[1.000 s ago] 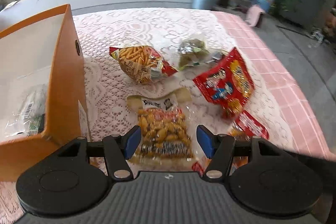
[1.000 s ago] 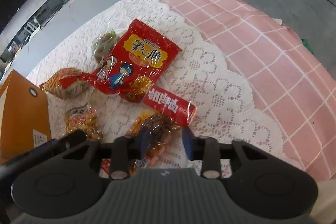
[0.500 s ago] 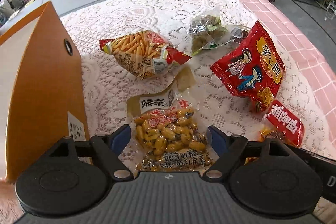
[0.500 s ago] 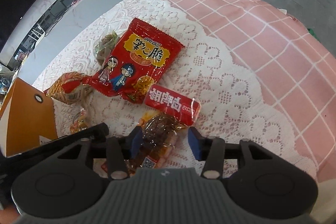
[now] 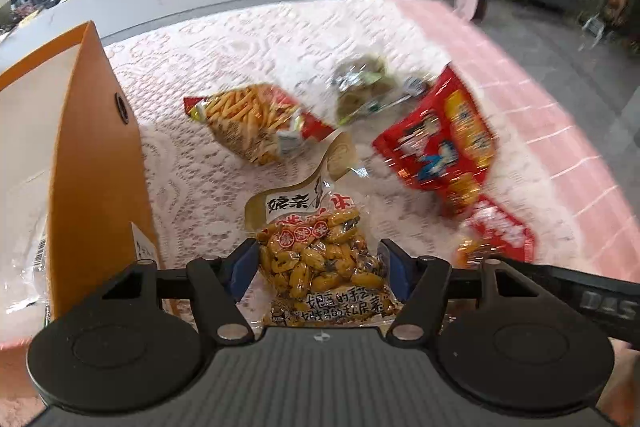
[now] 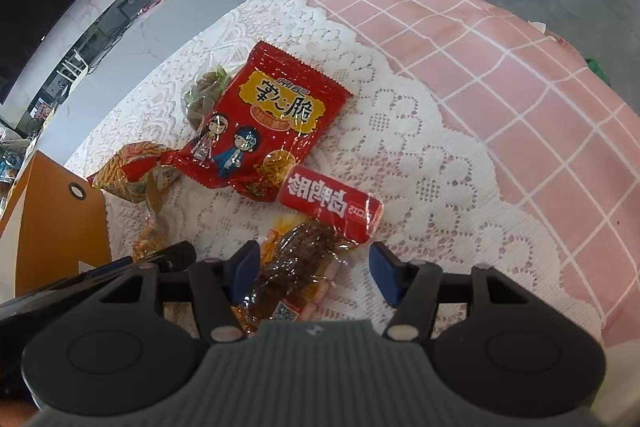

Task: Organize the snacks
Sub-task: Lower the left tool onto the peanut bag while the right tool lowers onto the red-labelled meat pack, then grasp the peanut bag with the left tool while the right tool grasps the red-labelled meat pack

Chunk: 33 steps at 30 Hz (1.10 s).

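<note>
On my left wrist view, the left gripper [image 5: 320, 265] pinches the peanut pack [image 5: 320, 267] beside the orange box [image 5: 96, 171]. On my right wrist view, the right gripper [image 6: 314, 271] spreads wide around the dark jerky pack [image 6: 292, 267] on the lace cloth [image 6: 420, 163].

Left gripper [image 5: 320, 269] and right gripper [image 6: 314, 267] built alike, black linkages, blue-padded fingers [image 6: 384, 269], silver screws behind them, ribbed grey housing.

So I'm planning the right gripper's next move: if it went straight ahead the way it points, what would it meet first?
The right gripper is open around the dark snack packet, whose red label lies just ahead, then the big red bag. Depth is uncertain.
</note>
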{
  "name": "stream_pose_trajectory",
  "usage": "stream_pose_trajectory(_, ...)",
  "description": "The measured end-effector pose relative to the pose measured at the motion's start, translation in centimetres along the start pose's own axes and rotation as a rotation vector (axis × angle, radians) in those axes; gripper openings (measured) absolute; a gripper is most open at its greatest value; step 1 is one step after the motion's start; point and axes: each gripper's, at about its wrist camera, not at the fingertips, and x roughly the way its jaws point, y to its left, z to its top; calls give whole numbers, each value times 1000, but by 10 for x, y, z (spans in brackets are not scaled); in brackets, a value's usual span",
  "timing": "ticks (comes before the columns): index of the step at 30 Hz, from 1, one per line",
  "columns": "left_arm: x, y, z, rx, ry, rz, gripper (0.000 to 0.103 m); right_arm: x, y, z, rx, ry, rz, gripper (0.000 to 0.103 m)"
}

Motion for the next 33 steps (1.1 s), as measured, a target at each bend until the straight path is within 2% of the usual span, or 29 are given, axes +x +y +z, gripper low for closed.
stream_pose_trajectory(4, -18, 2, -5, 8, -51, -14, 74, 1, 3, -1, -22, 16, 26, 58)
stream_pose_trajectory(7, -32, 8, -6, -32, -71, -71, 74, 4, 1, 0, -4, 48, 37, 64)
stream_pose_trajectory(12, -65, 8, -3, -48, -180, -137, 72, 5, 8, -3, -40, 41, 11, 65)
stream_pose_trajectory(13, -70, 8, -2, -55, -193, -156, 51, 5, 10, -3, -46, 41, -1, 66)
stream_pose_trajectory(14, -74, 9, 0, -63, -201, -166, 25, 6, 12, -3, -49, 41, -13, 68)
stream_pose_trajectory(19, -76, 14, 5, -90, -192, -158, 24, 10, 27, -7, -86, 30, -90, 77)
stream_pose_trajectory(22, -69, 17, 3, -89, -154, -158, 24, 15, 40, -14, -124, 14, -128, 83)
stream_pose_trajectory(25, -67, 22, -1, -88, -141, -155, 24, 17, 50, -20, -206, 4, -165, 76)
stream_pose_trajectory(29, -63, 26, -6, -89, -116, -144, 29, 17, 56, -25, -266, -3, -206, 68)
stream_pose_trajectory(33, -62, 30, -9, -83, -100, -141, 34, 14, 58, -26, -315, 41, -171, 62)
